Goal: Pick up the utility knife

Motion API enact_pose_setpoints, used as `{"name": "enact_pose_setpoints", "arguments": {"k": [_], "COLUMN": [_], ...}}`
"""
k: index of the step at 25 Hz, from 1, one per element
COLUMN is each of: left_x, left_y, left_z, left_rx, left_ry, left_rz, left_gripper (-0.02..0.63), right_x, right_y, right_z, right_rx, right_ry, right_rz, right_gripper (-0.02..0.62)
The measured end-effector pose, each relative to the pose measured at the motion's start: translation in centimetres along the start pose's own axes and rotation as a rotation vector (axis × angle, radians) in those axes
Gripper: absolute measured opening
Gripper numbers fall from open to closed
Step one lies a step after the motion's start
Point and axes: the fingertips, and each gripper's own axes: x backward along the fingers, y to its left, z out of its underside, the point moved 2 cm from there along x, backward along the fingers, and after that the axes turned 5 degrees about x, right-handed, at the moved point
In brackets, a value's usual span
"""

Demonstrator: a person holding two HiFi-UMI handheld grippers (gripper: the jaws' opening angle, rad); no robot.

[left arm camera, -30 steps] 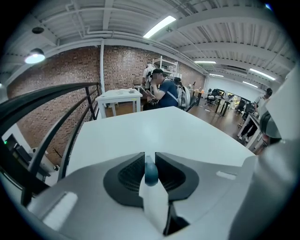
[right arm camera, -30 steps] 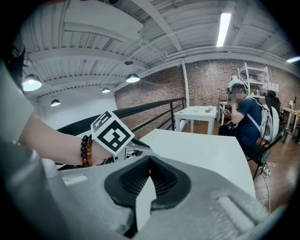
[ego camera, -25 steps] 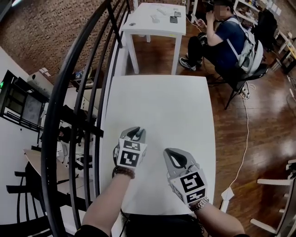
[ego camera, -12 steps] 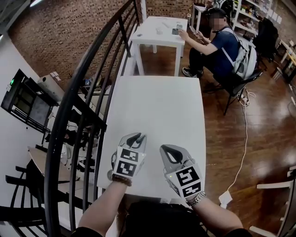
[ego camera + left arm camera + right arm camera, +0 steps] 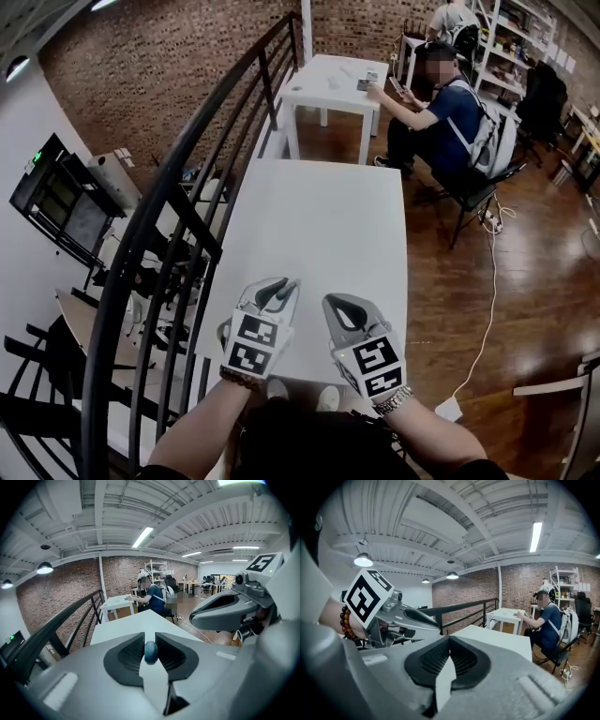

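1. White rectangular table [image 5: 319, 216]: it stretches away from the person, between a black curved metal railing [image 5: 178, 187] on the left and a brown wooden floor [image 5: 487, 281] on the right.
2. Grey left gripper with its marker cube [image 5: 279, 288]: it is held above the near end of the table and points along the table, tilted slightly downward.
3. Left jaws: the left gripper view [image 5: 150, 637] shows them nearly together, clamped on a small dark blue rounded object [image 5: 150, 652] at the tips.
4. Utility knife: only the rounded end of the clamped object is visible. The views do not show whether it is the knife.
5. Grey right gripper with its marker cube [image 5: 339, 302]: it is held just beside the left gripper at about the same height, without touching it.
6. Right jaws: the right gripper view [image 5: 449, 638] shows the ribbed pads together at the tips, with nothing between them.
7. Background: a seated person in a blue shirt [image 5: 450, 112] is at a second white table [image 5: 337, 80], well beyond the first table, in front of a red brick wall [image 5: 141, 66].
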Motion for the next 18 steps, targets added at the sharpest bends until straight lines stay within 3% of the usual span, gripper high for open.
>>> {"name": "enact_pose_setpoints", "arguments": {"k": [18], "left_x": [6.9], "left_y": [2.3], "left_z": [2.1], "left_rx": [-0.036], "left_ry": [-0.066], "left_rz": [0.095], "left_gripper": [0.086], "right_x": [-1.8], "right_y": [7.2], "right_z": [-1.1], "right_rx": [0.0], "right_ry": [0.007], "right_rz": [0.084], "right_gripper": [-0.006]}}
